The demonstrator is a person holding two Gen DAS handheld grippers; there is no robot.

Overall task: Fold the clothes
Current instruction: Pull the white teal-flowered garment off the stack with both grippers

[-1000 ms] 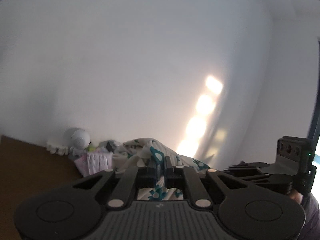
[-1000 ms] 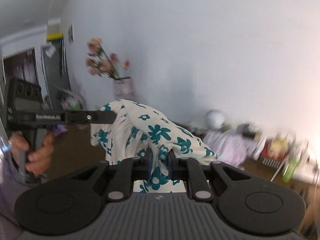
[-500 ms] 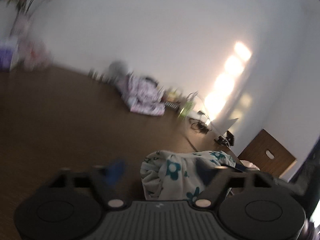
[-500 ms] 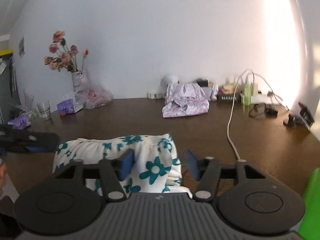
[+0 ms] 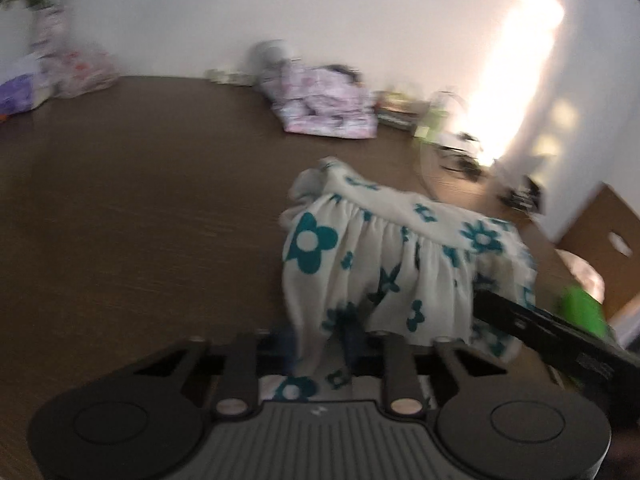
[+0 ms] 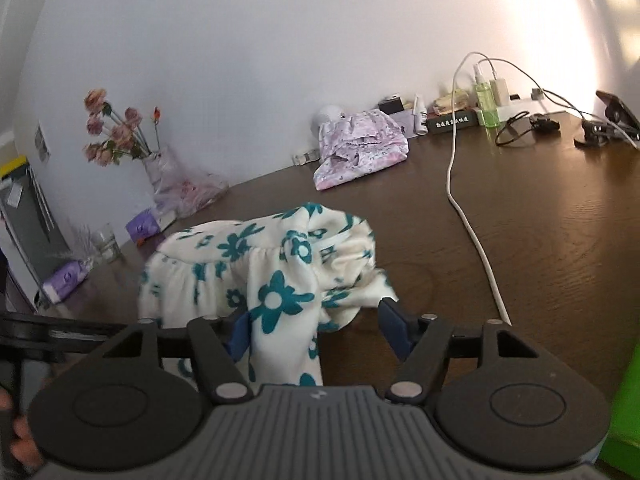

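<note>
Left wrist view blurred throughout; far edge of the table (image 5: 120, 208) smeared, small items by the wall unreadable. Left gripper (image 5: 320, 344) with fingers drawn close on a fold of the flowered garment (image 5: 384, 256), blue pads mostly buried in cloth, so pinched shut on it as far as can be made out. Right gripper (image 6: 316, 332) spread wide, cloth draped against the left pad only, right pad bare and apart from the fabric. Flowered garment (image 6: 264, 272) bunched in a heap on the near part of the table, lower hem cut off behind the gripper bodies. Farther back, near the wall, a pink garment (image 6: 360, 148) in a loose pile. White cable (image 6: 460, 200) trailing across the wood to the right of the heap. Vase of flowers (image 6: 152, 160) at left, green bottle (image 6: 486, 108) among clutter by the wall. Other gripper's black bar crossing the lower right of the left view, over part of the cloth.
</note>
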